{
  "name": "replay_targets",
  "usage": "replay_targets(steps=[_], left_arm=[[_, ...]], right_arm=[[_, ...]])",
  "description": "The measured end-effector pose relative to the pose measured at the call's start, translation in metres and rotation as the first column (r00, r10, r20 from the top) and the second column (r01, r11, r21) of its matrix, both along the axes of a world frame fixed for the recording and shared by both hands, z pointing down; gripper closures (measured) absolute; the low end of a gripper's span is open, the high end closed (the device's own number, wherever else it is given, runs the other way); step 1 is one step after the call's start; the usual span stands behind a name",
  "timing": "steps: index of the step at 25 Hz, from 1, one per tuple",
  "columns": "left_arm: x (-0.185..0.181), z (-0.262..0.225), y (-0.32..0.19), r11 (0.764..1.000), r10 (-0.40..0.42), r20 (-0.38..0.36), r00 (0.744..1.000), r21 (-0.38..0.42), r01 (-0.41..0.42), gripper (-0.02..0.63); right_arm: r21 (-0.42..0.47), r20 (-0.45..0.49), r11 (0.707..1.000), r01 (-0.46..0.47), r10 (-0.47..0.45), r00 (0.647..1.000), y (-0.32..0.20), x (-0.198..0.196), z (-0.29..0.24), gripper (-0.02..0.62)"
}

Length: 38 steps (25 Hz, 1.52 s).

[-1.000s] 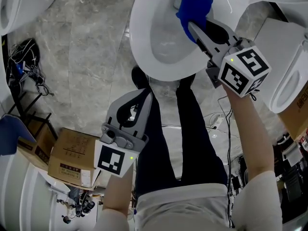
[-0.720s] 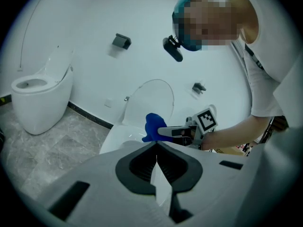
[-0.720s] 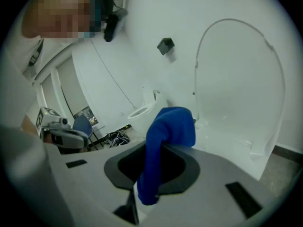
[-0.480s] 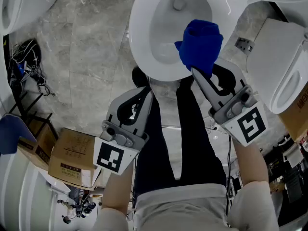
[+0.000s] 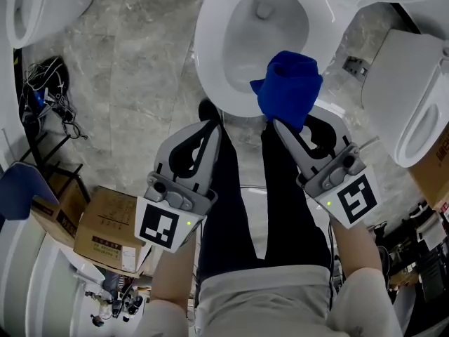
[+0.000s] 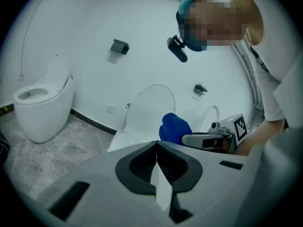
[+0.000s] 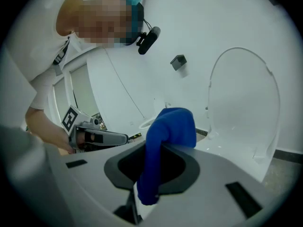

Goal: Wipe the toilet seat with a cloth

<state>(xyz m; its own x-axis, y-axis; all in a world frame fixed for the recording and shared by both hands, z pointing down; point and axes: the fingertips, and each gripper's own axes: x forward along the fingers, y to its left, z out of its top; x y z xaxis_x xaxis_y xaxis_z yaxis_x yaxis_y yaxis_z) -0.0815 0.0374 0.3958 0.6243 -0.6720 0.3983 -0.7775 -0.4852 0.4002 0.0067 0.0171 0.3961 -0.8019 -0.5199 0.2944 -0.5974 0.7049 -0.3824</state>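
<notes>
A bunched blue cloth (image 5: 290,88) hangs from my right gripper (image 5: 279,122), whose jaws are shut on it; the cloth (image 7: 165,141) droops over the jaw tips in the right gripper view. It is held in the air above the near rim of the white toilet seat (image 5: 208,76), clear of the bowl. The seat's raised lid (image 7: 244,103) stands behind. My left gripper (image 5: 213,128) is shut with nothing in it, just short of the seat's near edge, and it shows (image 6: 156,156) the cloth (image 6: 175,128) to its right.
The person's dark trouser legs (image 5: 245,209) stand between the grippers. A second toilet (image 5: 414,104) is at the right, another (image 6: 40,103) at the left. A cardboard box (image 5: 105,227) and tangled cables (image 5: 45,93) lie on the grey marble floor at the left.
My right gripper has pulled back from the far side of the bowl toward the person, lifting the blue cloth off the seat. The left gripper stays almost still.
</notes>
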Motion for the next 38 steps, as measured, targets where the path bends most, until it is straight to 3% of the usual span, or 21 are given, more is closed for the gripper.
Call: replay_targets(steps=[5, 9, 12, 16, 21, 28, 38], left_arm=[[-0.011, -0.05, -0.019, 0.996, -0.028, 0.036, 0.999, 0.083, 0.025, 0.597], [-0.02, -0.112, -0.038, 0.989, -0.05, 0.044, 0.998, 0.145, 0.043, 0.597], [-0.028, -0.174, -0.053, 0.978, -0.051, 0.057, 0.997, 0.204, 0.039, 0.597], [-0.032, -0.254, -0.066, 0.953, -0.052, 0.085, 0.995, 0.303, 0.024, 0.597], [-0.041, -0.341, -0.08, 0.915, -0.124, 0.122, 0.985, 0.397, 0.066, 0.597], [-0.031, -0.441, -0.048, 0.879, -0.148, 0.1, 0.984, 0.47, 0.084, 0.597], [-0.024, -0.533, -0.018, 0.799, -0.183, 0.055, 0.981, 0.59, 0.116, 0.597]], right_arm=[[0.04, -0.008, 0.997, -0.059, 0.06, 0.998, -0.021, -0.001, -0.045, 0.541], [-0.04, -0.033, 0.988, -0.149, 0.148, 0.988, -0.032, 0.008, -0.086, 0.541], [-0.03, -0.011, 0.982, -0.188, 0.188, 0.982, -0.042, 0.009, -0.141, 0.541], [0.034, 0.018, 0.976, -0.217, 0.216, 0.976, -0.052, 0.012, -0.224, 0.541], [0.16, 0.052, 0.954, -0.252, 0.247, 0.968, -0.068, 0.019, -0.325, 0.541], [0.194, 0.133, 0.952, -0.238, 0.214, 0.968, -0.022, 0.024, -0.443, 0.541], [0.287, 0.142, 0.938, -0.193, 0.157, 0.977, 0.015, 0.024, -0.514, 0.541]])
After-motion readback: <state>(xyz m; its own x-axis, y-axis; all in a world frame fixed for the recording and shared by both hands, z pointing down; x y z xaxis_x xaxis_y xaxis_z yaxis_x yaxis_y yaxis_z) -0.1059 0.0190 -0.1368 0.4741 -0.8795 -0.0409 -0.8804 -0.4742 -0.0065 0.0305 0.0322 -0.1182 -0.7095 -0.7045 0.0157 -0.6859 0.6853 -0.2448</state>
